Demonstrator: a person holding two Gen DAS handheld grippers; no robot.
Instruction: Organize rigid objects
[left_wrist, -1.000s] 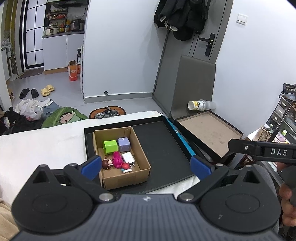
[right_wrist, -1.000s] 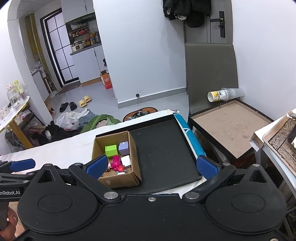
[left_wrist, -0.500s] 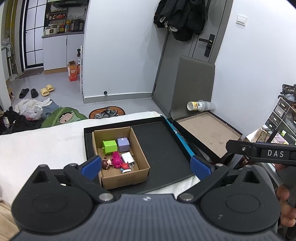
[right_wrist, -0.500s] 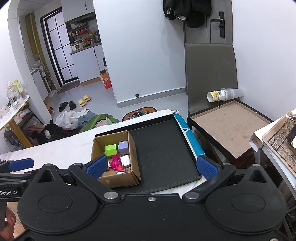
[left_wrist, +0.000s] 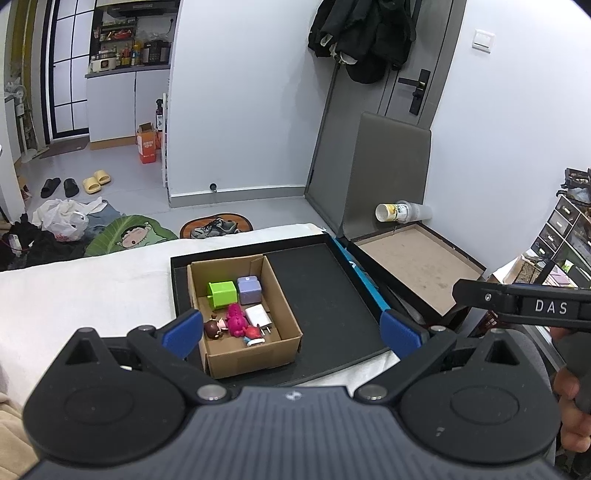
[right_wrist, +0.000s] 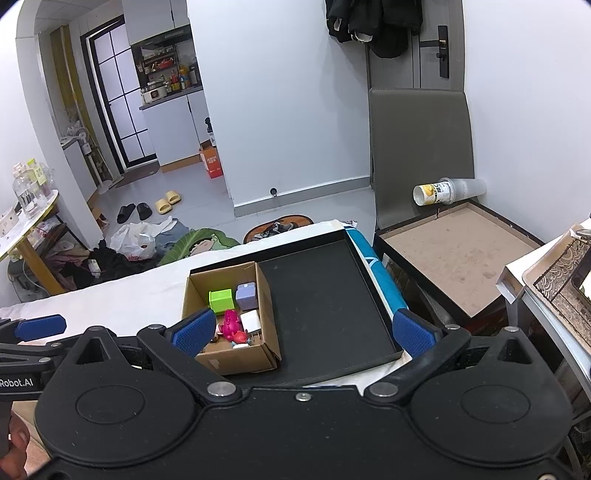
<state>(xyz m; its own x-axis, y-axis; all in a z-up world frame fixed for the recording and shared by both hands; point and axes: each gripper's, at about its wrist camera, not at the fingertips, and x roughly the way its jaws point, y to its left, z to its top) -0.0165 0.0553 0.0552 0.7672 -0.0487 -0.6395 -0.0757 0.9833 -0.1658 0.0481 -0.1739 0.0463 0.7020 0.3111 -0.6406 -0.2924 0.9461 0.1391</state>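
Left claw (left_wrist: 291, 332) and right claw (right_wrist: 301, 330), both spread apart and empty, hover short of the brown cardboard box (left_wrist: 255, 354) on the black rectangular tray (left_wrist: 332, 302), positioned to reach its small toys.

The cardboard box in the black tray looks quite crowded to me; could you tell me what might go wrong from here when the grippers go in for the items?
1. The pink toy, small doll and white charger lie packed together in the cardboard box, so open fingers might nudge or pinch a neighbour.
2. The box looks light and sits loose in the black tray; pushing its wall could slide it.
3. Left gripper and right gripper both face the box and may collide.
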